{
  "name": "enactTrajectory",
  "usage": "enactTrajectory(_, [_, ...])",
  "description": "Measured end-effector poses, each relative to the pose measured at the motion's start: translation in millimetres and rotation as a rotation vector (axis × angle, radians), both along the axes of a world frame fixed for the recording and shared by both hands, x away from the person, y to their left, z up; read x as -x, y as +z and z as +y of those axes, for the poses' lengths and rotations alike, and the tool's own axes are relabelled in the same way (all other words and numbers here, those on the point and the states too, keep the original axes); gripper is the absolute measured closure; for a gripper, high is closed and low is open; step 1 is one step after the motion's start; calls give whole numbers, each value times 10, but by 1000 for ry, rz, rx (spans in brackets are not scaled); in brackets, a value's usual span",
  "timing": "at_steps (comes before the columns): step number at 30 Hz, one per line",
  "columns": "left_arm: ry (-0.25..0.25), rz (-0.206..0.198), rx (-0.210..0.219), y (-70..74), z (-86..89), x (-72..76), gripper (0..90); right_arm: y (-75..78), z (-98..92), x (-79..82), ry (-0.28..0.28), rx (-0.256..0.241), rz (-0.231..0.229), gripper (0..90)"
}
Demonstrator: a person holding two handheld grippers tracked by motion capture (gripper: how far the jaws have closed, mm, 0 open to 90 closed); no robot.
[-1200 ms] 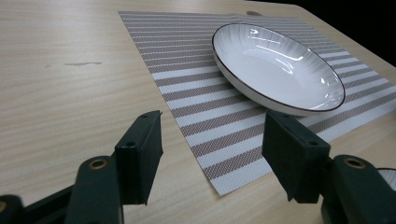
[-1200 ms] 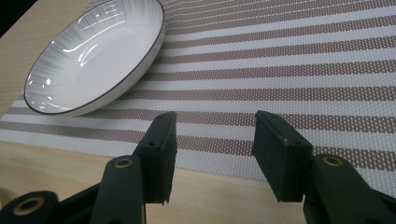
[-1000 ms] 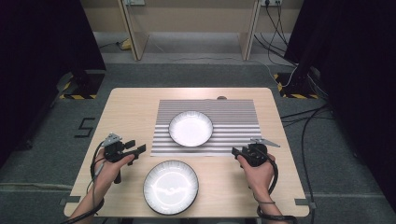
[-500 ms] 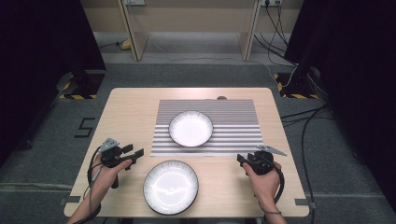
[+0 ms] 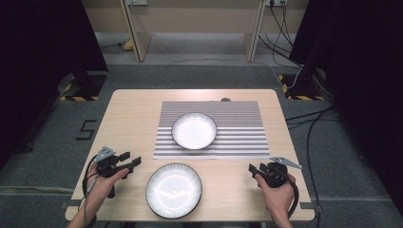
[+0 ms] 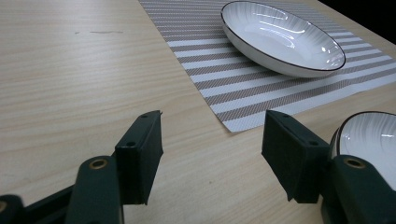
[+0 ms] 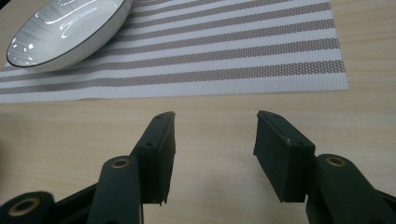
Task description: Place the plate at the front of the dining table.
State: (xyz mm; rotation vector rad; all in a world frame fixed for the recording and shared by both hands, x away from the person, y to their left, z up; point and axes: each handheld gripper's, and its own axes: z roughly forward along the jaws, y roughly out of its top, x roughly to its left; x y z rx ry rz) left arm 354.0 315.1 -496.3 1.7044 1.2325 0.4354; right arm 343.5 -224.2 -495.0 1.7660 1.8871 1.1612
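Fingers (image 6: 140,154) of both grippers stand apart, gripping nothing — two bowls wait on the table.

The left gripper (image 5: 124,164) sits low over bare wood at the near left of the wooden table (image 5: 133,114), jaws spread, aimed toward the striped placemat (image 5: 237,133). The right gripper (image 5: 260,170) rests at the near right, its jaws equally wide, just short of the mat's near edge. One white bowl (image 5: 194,130) with a dark rim stands on the mat's middle; a second bowl (image 5: 173,190) sits on the wood near the table's front edge, between the two hands — just beside the left gripper's jaw in the left gripper view.
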Motion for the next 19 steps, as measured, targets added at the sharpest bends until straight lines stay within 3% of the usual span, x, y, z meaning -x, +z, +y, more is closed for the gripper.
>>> enactTrajectory(6, [10, -5, 4, -28, 68, 99, 372, -54, -96, 142, -5, -10, -7, 479])
enactTrajectory(11, [23, -37, 34, -72, 70, 169, 380, -85, -183, 215, -20, -76, -65, 474])
enactTrajectory(16, [35, -65, 59, -82, 56, 198, 378, -62, -191, 226, -18, -94, -113, 472])
enactTrajectory(19, [35, -84, 66, -103, 52, 227, 377, -72, -157, 229, -9, -102, -119, 472])
